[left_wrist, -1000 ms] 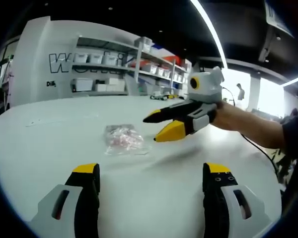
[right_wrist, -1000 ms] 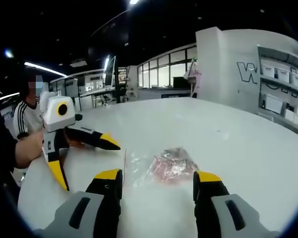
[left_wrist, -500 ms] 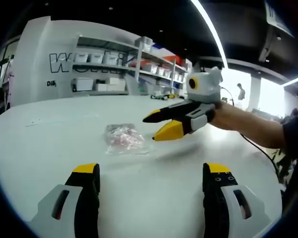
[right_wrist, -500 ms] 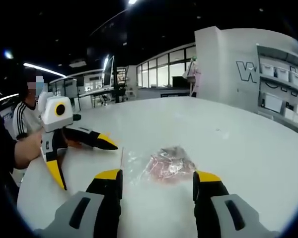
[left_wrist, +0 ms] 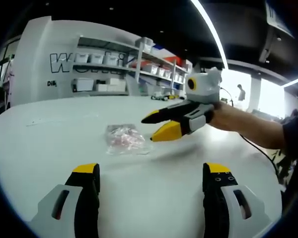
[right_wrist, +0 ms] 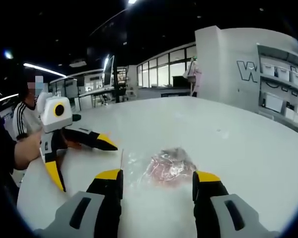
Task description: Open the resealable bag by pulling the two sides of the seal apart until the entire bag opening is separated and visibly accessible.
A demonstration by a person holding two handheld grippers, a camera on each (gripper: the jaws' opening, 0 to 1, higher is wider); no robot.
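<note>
While both yellow-tipped grippers, left [left_wrist: 145, 181] and right [right_wrist: 151, 183], hover agape and empty, the clear, crinkled resealable plastic bag of pinkish contents [right_wrist: 165, 167] lies flat on the white round table [left_wrist: 188, 173]; probably light, limp, slippery, best pinched at the seal edges.

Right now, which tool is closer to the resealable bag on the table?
Right. The right tool sits just short of the resealable bag, jaws open either side of it. The left tool hangs back, open, with bare table between.
</note>
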